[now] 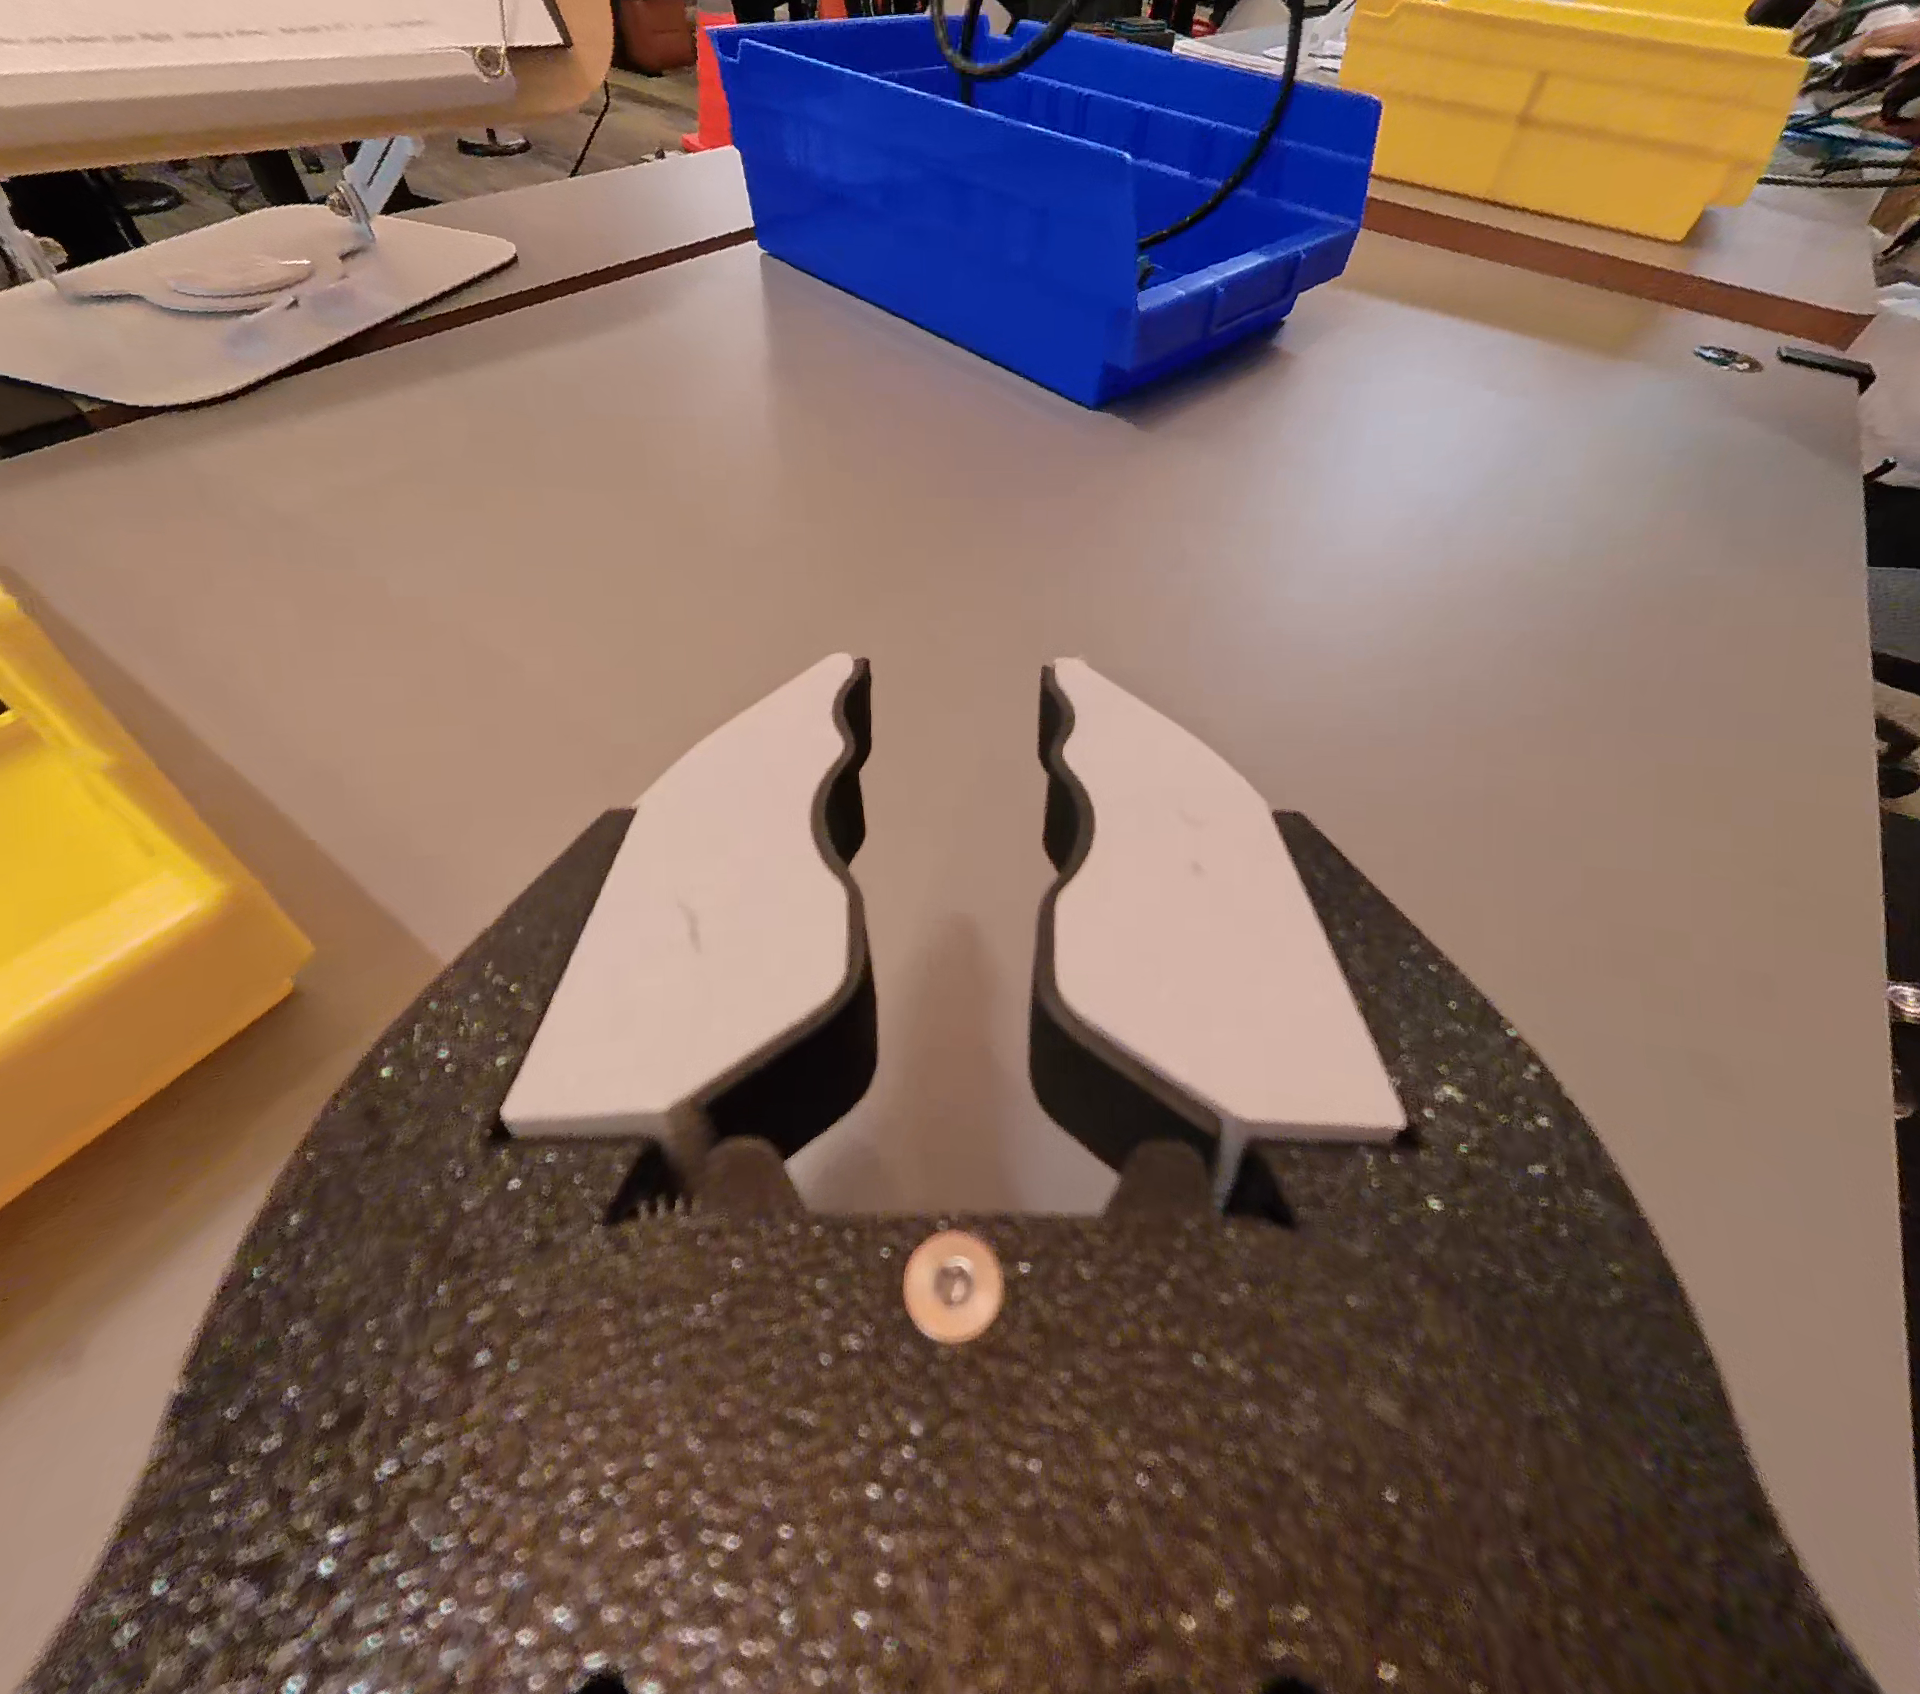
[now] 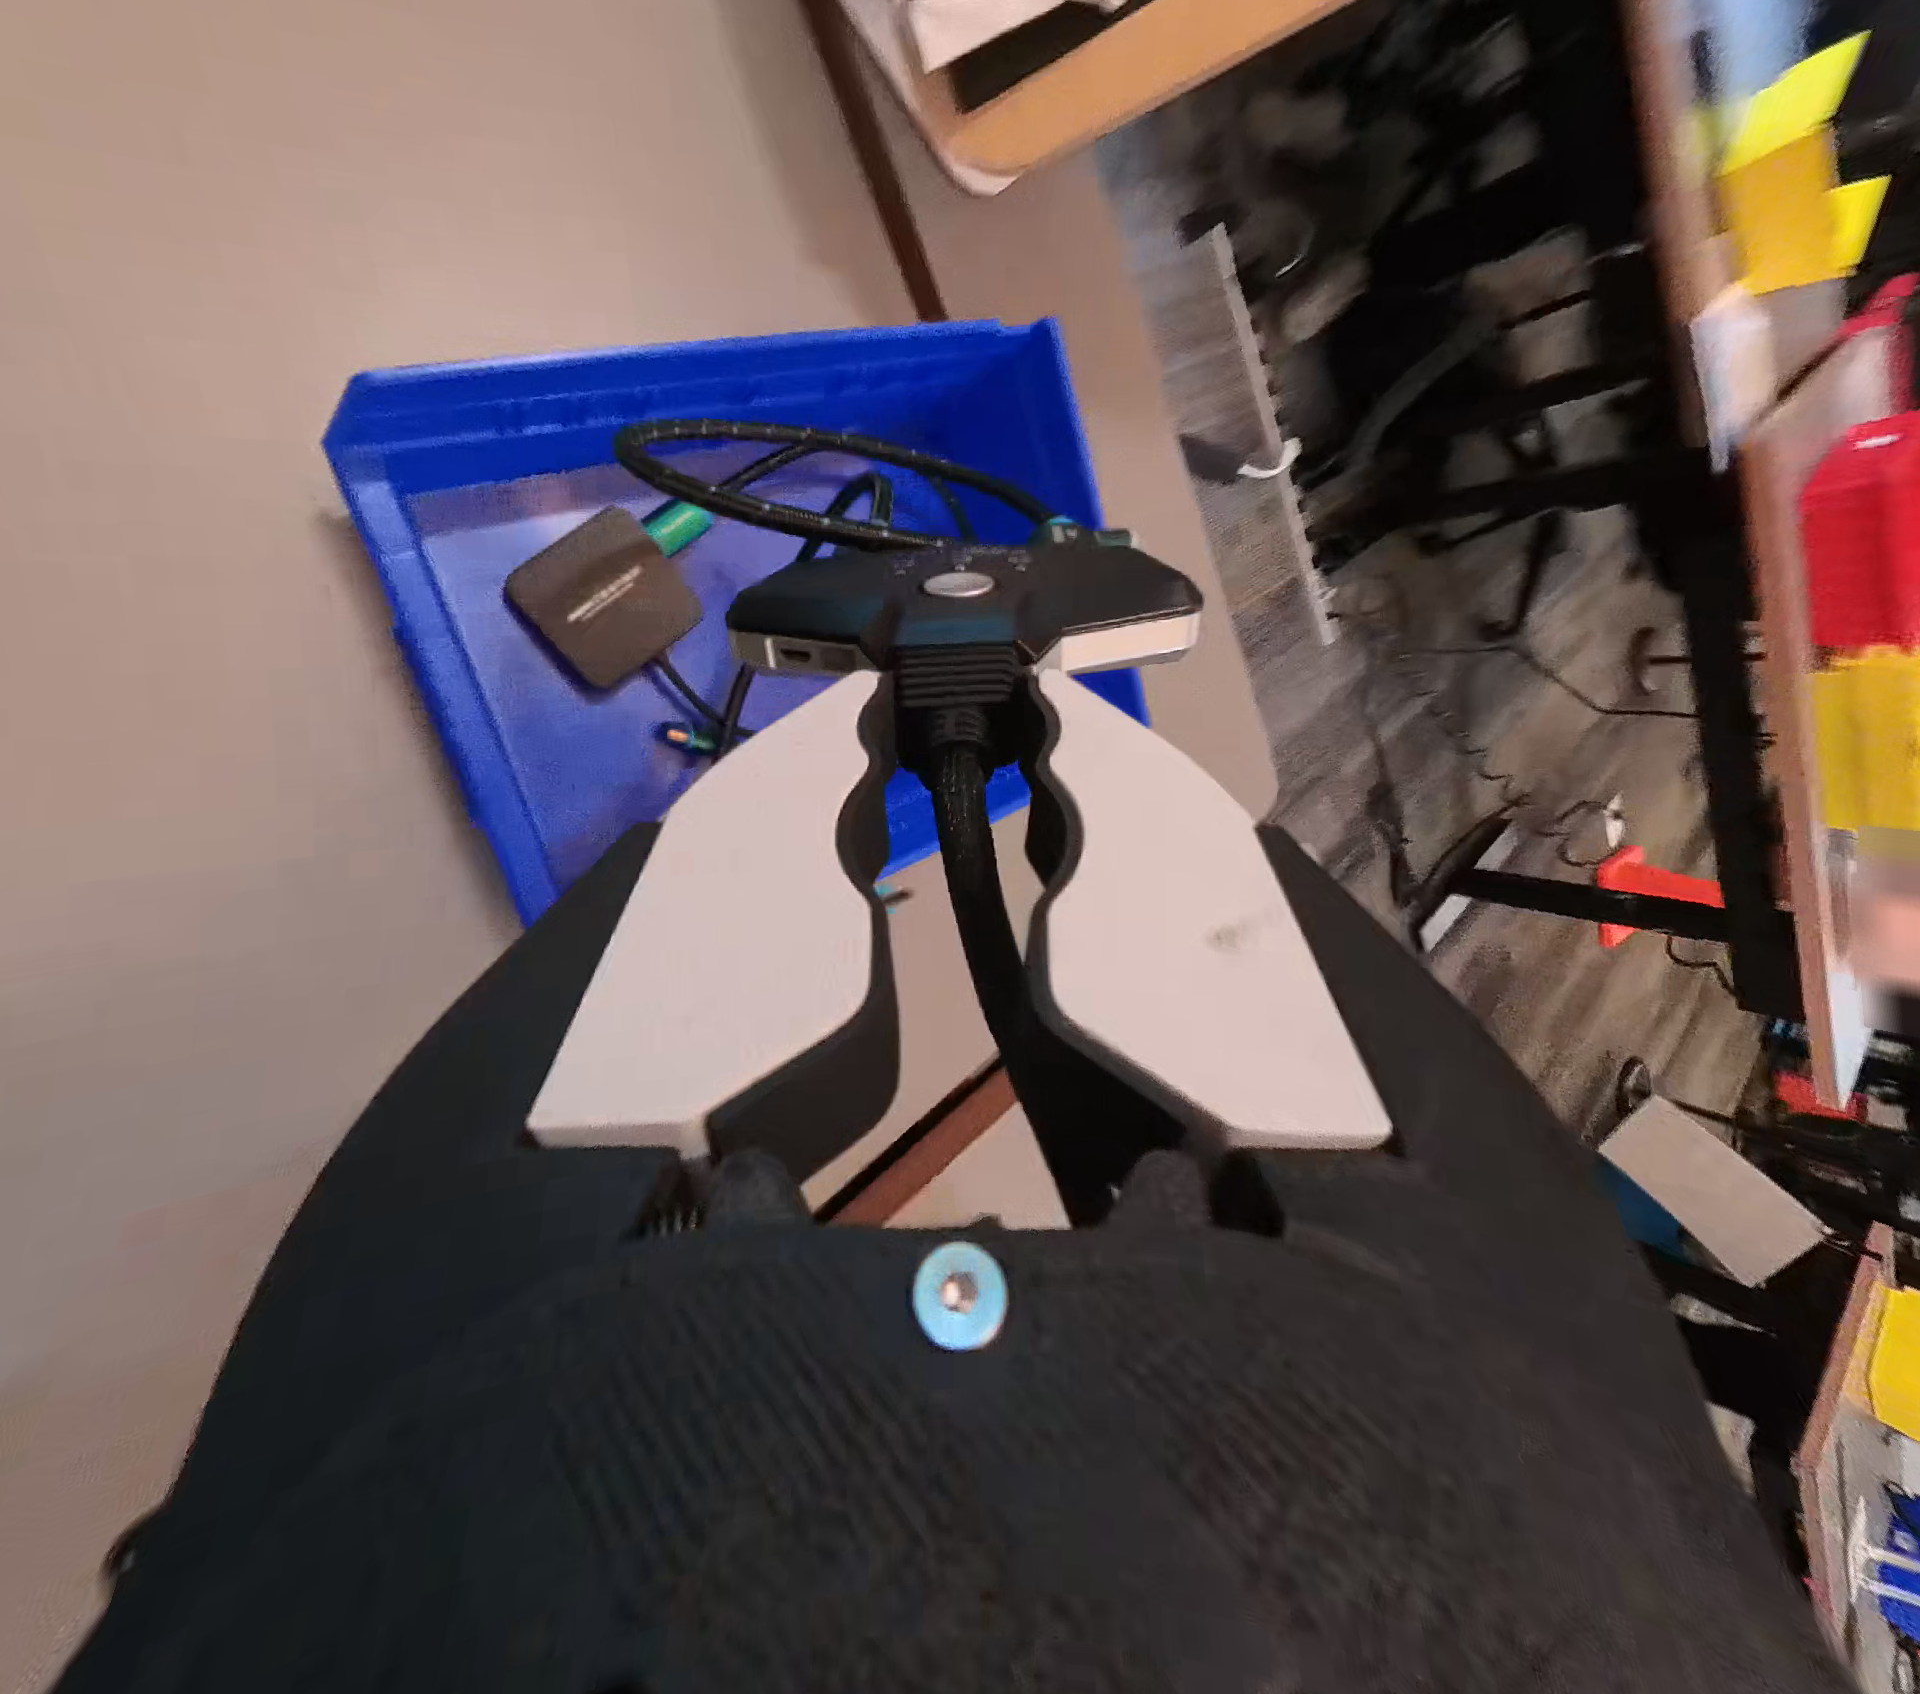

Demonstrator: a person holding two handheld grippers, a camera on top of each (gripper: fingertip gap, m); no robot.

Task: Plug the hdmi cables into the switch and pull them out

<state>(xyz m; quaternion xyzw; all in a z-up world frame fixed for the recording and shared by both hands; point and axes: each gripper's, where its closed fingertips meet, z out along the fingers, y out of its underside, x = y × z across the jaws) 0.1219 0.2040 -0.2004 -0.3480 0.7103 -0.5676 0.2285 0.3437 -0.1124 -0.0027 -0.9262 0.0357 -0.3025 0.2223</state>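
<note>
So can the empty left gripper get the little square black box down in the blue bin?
Probably yes. The left gripper is open and holds nothing, and bare table lies between it and the blue bin. The square black box lies uncovered on the bin's floor, though cables loop beside it.

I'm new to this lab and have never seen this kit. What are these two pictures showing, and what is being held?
Each picture comes from a camera mounted on a hand-held gripper, looking forward along its two fingers. A person holds one in each hand. The left gripper hovers over the grey table, jaws apart and empty. The right gripper is tilted above the blue bin, jaws closed on the black connector of the HDMI switch, lifting it. In the bin lie a small dark box and coiled cables. Yellow bins sit nearby.
</note>
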